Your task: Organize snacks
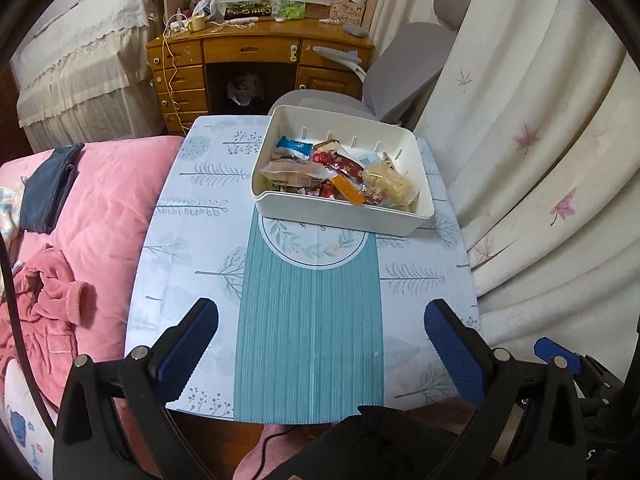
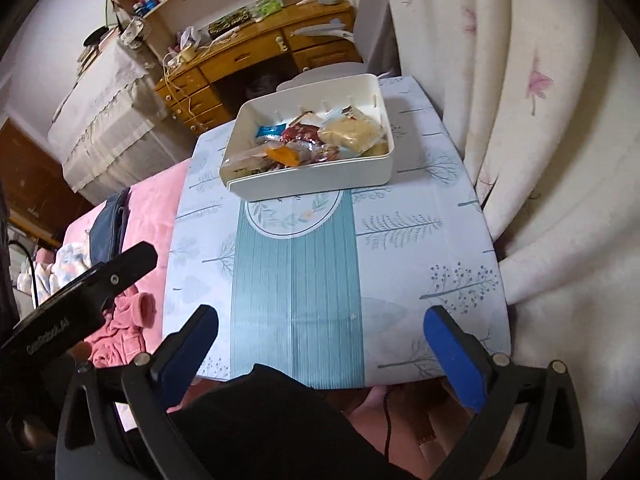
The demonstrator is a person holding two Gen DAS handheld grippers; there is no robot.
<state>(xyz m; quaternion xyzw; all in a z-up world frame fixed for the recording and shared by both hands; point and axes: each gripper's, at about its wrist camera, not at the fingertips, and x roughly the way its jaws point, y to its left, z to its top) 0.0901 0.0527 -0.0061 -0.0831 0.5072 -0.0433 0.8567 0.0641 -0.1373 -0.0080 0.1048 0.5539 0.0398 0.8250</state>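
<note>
White bin (image 2: 320, 178) of snacks (image 2: 316, 140) sits on table (image 2: 420, 248) — far end.

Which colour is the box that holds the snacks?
White box, seen best in the left wrist view.

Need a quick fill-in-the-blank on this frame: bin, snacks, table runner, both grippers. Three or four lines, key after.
1. The wrapped snacks all lie inside the ____ rectangular plastic bin.
2. The near edge of the bin overlaps a round leaf-wreath print at the end of the ____ striped runner.
3. The left gripper and the right gripper both have their jaws ____, with nothing between them.
4. Left of the table lies a ____ quilt.

Missing words: white; teal; open; pink
</note>
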